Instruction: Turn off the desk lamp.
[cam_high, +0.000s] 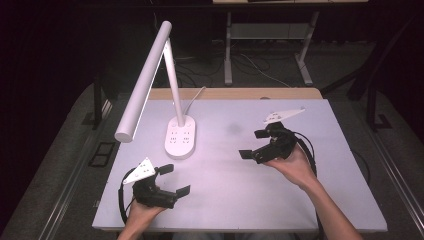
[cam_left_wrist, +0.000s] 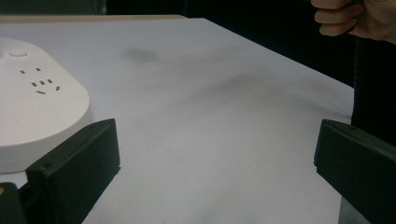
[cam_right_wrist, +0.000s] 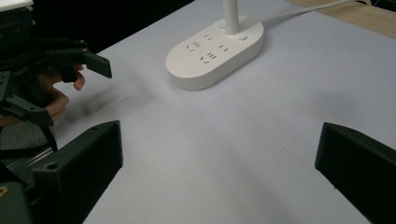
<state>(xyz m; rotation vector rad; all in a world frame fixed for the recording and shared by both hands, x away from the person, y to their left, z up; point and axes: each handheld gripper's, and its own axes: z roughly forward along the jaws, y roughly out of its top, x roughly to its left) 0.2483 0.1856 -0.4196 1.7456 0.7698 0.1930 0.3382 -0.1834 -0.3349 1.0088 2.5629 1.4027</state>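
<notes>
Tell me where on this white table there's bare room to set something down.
The white table top is bare between the left gripper and right gripper, and along the far edge right of the white desk lamp's oval socket base. The near right corner is free too. It is tighter at the left, where the lamp's long white bar head overhangs.
</notes>
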